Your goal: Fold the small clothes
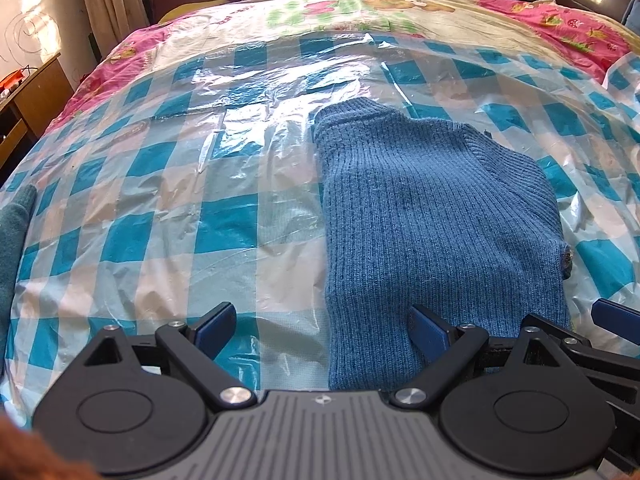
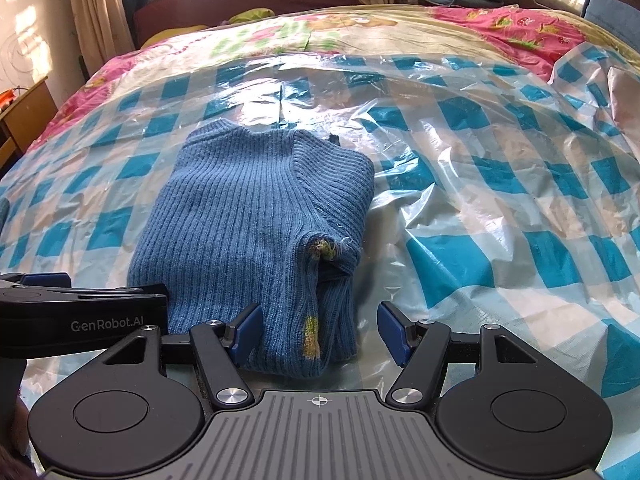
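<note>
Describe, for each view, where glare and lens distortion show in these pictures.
Left wrist view: sunlight glares white off the plastic sheet beyond the blue sweater; the bed bulges, corners go dark. Right wrist view: glare sits behind the blue sweater and on wrinkles at right, with the same fisheye bulge; the knit stays sharp.

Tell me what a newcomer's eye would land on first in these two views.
First, the blue knit sweater, folded into a thick bundle on the glossy blue-checked plastic sheet spread over the bed. Next, the frayed yellow-green patch at its right edge. Both tools sit open at its near end, the left tool and the right tool.
</note>
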Motion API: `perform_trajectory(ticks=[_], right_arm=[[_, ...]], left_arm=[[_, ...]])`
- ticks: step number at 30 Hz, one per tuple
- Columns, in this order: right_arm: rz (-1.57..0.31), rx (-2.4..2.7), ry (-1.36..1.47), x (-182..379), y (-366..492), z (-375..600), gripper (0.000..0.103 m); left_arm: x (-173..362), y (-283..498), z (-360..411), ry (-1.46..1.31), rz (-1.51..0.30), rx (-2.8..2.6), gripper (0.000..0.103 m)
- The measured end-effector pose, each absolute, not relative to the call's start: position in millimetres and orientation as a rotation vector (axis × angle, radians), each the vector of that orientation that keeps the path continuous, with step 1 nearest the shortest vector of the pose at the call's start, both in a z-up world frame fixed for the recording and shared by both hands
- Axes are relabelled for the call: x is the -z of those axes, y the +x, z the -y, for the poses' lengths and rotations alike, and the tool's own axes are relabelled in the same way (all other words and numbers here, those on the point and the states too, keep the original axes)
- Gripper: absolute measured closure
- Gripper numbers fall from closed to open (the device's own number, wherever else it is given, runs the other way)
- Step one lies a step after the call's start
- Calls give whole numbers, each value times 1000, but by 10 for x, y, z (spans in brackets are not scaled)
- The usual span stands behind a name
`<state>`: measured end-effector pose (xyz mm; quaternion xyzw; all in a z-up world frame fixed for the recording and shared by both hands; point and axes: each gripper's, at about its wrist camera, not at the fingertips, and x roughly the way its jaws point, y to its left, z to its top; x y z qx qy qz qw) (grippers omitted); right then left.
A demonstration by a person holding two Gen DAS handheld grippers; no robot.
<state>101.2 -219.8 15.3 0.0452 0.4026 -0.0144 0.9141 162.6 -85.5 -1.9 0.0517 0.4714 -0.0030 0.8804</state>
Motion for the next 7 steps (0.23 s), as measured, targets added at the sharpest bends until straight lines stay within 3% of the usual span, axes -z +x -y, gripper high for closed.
perform_trajectory(ticks=[7], right_arm=[[-821, 29, 89, -191, 997, 2194, 37]], left_arm=[[-6, 1603, 841, 98, -977, 1, 11]])
